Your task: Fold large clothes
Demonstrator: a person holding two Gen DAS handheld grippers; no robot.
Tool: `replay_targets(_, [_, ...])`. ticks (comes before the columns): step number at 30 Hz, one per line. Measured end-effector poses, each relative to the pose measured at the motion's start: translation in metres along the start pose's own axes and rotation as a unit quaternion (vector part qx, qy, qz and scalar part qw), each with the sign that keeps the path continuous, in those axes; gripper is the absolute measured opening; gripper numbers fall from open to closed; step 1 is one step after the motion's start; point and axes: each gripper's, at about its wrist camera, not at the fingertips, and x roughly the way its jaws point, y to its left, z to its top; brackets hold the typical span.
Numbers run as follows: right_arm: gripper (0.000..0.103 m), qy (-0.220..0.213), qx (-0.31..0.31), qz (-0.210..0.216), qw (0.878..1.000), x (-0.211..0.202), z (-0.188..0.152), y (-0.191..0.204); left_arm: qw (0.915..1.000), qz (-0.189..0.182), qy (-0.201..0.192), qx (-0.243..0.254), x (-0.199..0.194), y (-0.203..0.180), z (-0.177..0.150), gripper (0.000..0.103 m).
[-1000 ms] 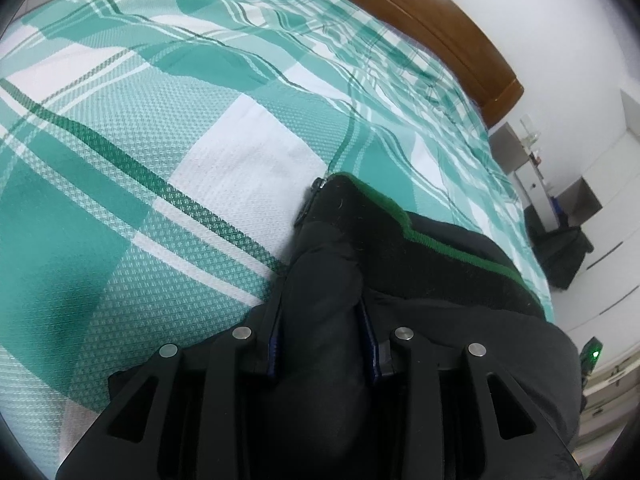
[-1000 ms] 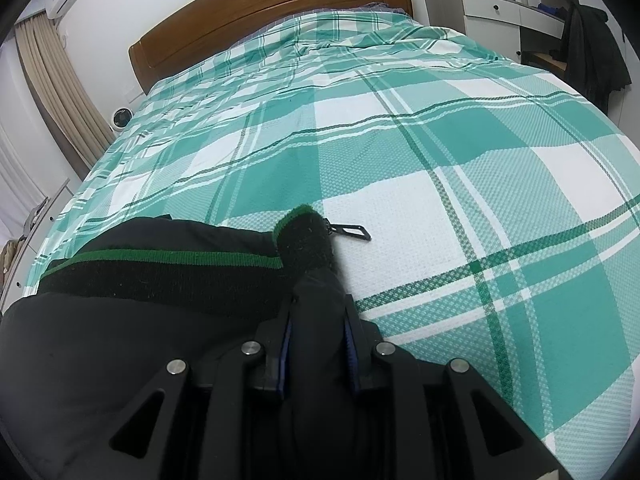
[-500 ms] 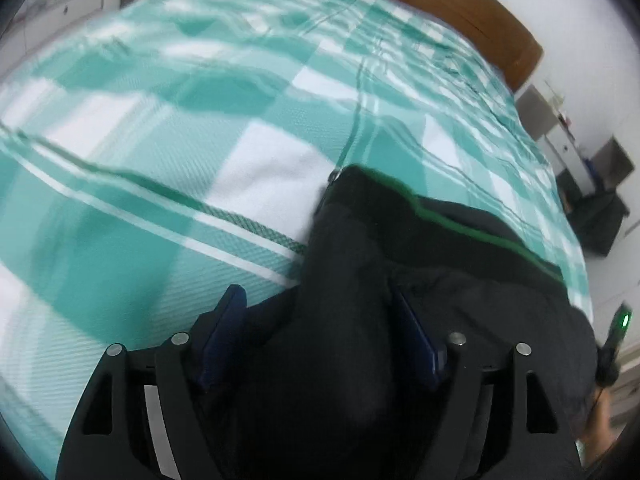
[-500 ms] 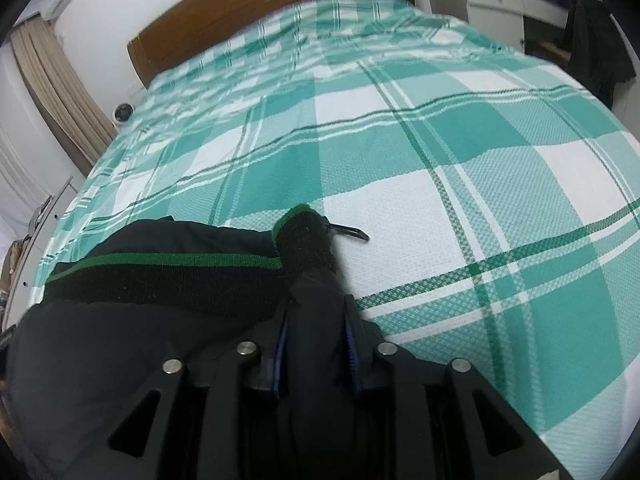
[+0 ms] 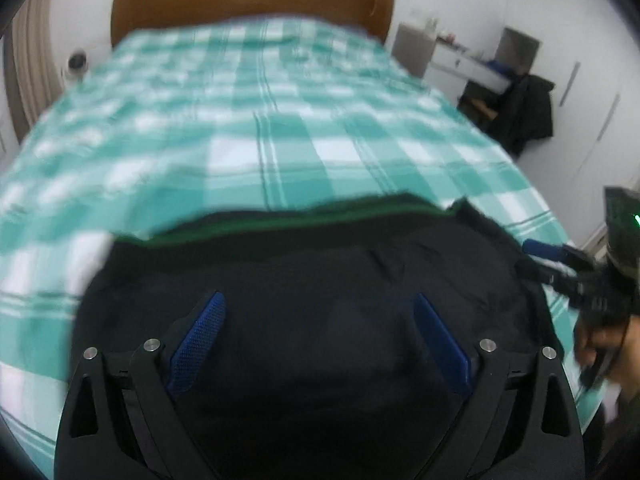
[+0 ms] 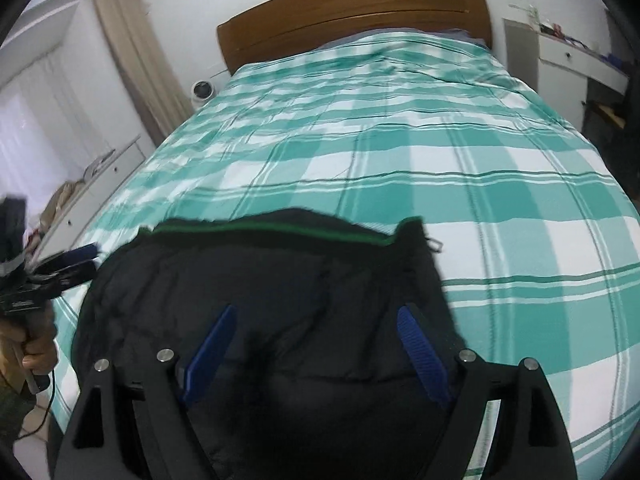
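Observation:
A black jacket [image 5: 320,264] with a green-edged band lies spread on the near end of the green plaid bed [image 5: 280,120]. In the left wrist view my left gripper [image 5: 319,299] hangs above it, jaws opening wide, blue pads [image 5: 196,344] clear of the cloth. My right gripper [image 5: 530,258] shows at the jacket's right edge, held by a hand [image 5: 600,340]. In the right wrist view the right gripper [image 6: 317,312] also hangs over the jacket [image 6: 280,272], jaws opening, nothing pinched. The left gripper [image 6: 90,260] sits at the jacket's left edge. A zipper pull [image 6: 434,245] pokes out at the right corner.
A wooden headboard [image 6: 352,8] closes the far end of the bed [image 6: 400,140]. A white desk [image 5: 468,64] and a chair draped with a dark garment [image 5: 524,116] stand to the right. A curtain [image 6: 132,60], a round white device [image 6: 202,90] and a low cabinet [image 6: 100,172] line the left.
Both grippers were shut on folds of the jacket; now both have let go, opened wide and lifted back. The jacket lies flatter on the bed.

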Motion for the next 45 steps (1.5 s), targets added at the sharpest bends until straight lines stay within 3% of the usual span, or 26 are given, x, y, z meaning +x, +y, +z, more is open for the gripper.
replay_targets(2, [0.085, 0.01, 0.021, 0.003, 1.0, 0.021, -0.013, -0.01, 0.9994, 0.024, 0.019, -0.014, 0.03, 0.001, -0.006, 0.098])
replay_targets(4, [0.086, -0.012, 0.058, 0.047, 0.997, 0.03, -0.026, -0.028, 0.9995, 0.024, 0.01, -0.019, 0.039, 0.002, -0.021, 0.1])
replay_targets(6, [0.086, -0.023, 0.075, 0.064, 0.995, 0.033, -0.031, -0.035, 0.9995, 0.024, 0.007, -0.021, 0.042, 0.004, -0.026, 0.1])
replay_targets(15, [0.086, -0.04, 0.057, 0.026, 0.997, 0.045, -0.039, -0.026, 0.9991, 0.041, -0.003, 0.0, 0.053, 0.002, -0.036, 0.102])
replay_targets(20, [0.086, -0.018, 0.055, 0.021, 0.998, 0.041, -0.034, -0.027, 0.9982, 0.052, 0.026, 0.016, 0.03, -0.007, -0.033, 0.1])
replay_targets(25, [0.086, 0.005, 0.052, -0.006, 0.999, 0.012, -0.034, -0.012, 0.9949, 0.062, 0.038, 0.07, -0.002, -0.028, -0.057, 0.1])
replay_targets(28, [0.086, -0.003, 0.042, 0.005, 0.999, -0.02, -0.047, 0.002, 0.9936, 0.069, 0.032, 0.083, -0.006, -0.035, -0.069, 0.1])
replay_targets(31, [0.086, -0.005, 0.041, 0.03, 0.999, -0.048, -0.071, 0.013, 0.9941, 0.07, 0.036, 0.075, 0.005, -0.03, -0.076, 0.1])
replay_targets(38, [0.086, -0.004, 0.072, 0.029, 0.997, -0.077, -0.134, 0.016, 0.9928, 0.086, 0.026, 0.078, 0.019, -0.032, -0.086, 0.101])
replay_targets(42, [0.086, -0.004, 0.09, 0.037, 0.995, -0.092, -0.157, 0.016, 0.994, 0.084, 0.03, 0.064, 0.0, -0.034, -0.088, 0.098])
replay_targets(45, [0.086, -0.019, 0.085, 0.046, 0.995, -0.113, -0.171, 0.019, 0.9949, 0.063, 0.021, 0.076, -0.025, -0.042, -0.104, 0.098])
